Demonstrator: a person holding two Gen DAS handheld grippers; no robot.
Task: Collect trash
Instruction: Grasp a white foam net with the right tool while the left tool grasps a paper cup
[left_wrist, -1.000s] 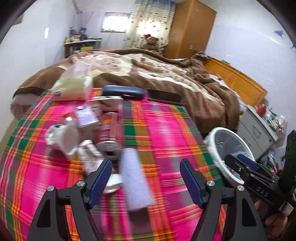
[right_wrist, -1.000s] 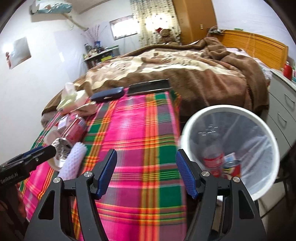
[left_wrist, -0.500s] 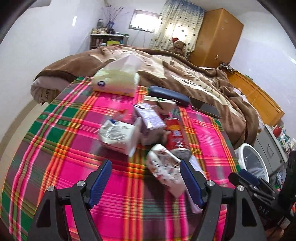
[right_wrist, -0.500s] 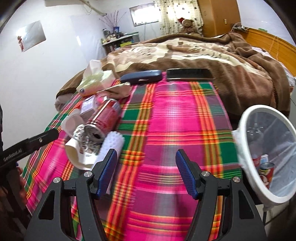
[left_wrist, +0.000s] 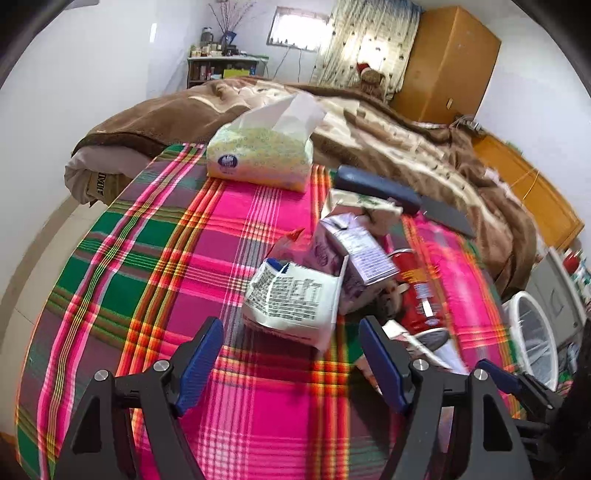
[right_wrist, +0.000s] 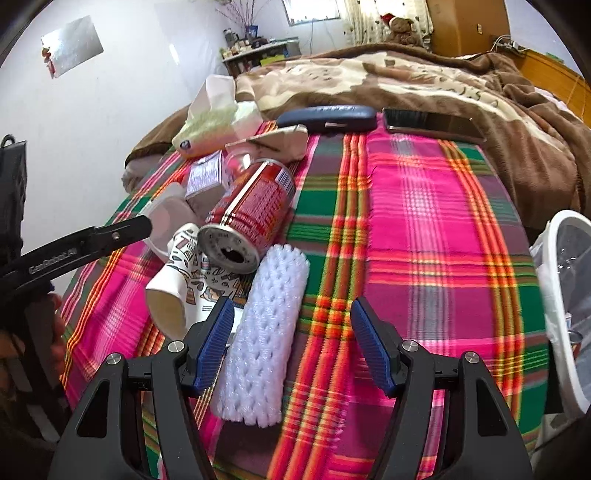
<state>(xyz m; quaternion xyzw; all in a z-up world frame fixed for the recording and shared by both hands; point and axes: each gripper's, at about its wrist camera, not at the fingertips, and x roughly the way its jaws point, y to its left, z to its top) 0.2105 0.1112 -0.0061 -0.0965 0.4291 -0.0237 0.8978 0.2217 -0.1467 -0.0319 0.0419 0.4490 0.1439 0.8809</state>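
Observation:
A heap of trash lies on the plaid cloth (left_wrist: 258, 206): a white printed wrapper (left_wrist: 291, 299), a purple carton (left_wrist: 354, 251), a red can (right_wrist: 255, 206), a patterned paper cup (right_wrist: 184, 280) and a white foam net sleeve (right_wrist: 266, 332). My left gripper (left_wrist: 291, 358) is open and empty, just short of the white wrapper. My right gripper (right_wrist: 291, 343) is open and empty, low over the cloth, with the foam sleeve beside its left finger. The white bin (right_wrist: 565, 295) with a clear liner stands off the right edge.
A tissue pack (left_wrist: 262, 155), a dark blue case (right_wrist: 328, 118) and a black phone (right_wrist: 428, 123) lie at the cloth's far end. A bed with a brown blanket (right_wrist: 443, 74) is behind. Drawers (left_wrist: 554, 291) stand at the right.
My left gripper has swung left, from the foam sleeve toward the wrapper and carton. My right gripper has swung left, from the bin to the foam sleeve and can.

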